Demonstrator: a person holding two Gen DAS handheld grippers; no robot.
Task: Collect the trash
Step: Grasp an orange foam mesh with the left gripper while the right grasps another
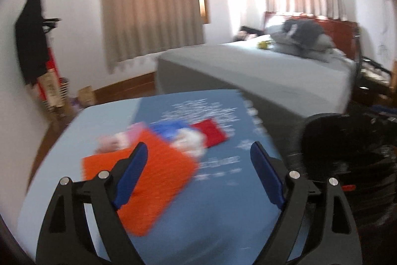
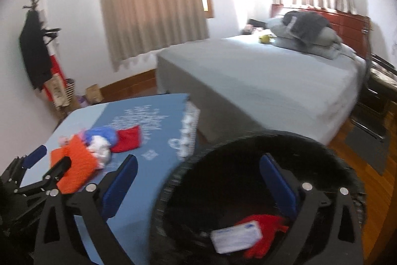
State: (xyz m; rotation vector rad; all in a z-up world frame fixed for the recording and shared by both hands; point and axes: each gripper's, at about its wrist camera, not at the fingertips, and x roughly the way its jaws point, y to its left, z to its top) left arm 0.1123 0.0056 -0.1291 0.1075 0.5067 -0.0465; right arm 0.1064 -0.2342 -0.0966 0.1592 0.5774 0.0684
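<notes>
Task partly done: white packet (image 2: pixel 237 239) and red scrap (image 2: pixel 266 231) lie in black bin (image 2: pixel 330 155); orange sheet (image 1: pixel 148 185), wrappers remain on tabletop (image 1: pixel 198 227); left gripper (image 1: pixel 198 175) and right gripper (image 2: pixel 198 185) fingers spread, empty

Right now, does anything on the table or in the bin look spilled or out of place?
Nothing spilled. Loose trash, an orange packet and crumpled wrappers, lies heaped on the blue table; a white packet is already in the black bin.

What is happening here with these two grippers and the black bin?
A person is clearing trash from a blue table into a black bin. The right gripper hangs open over the bin, where a white packet and red scrap already lie. The left gripper is open above an orange packet, holding nothing.
</notes>
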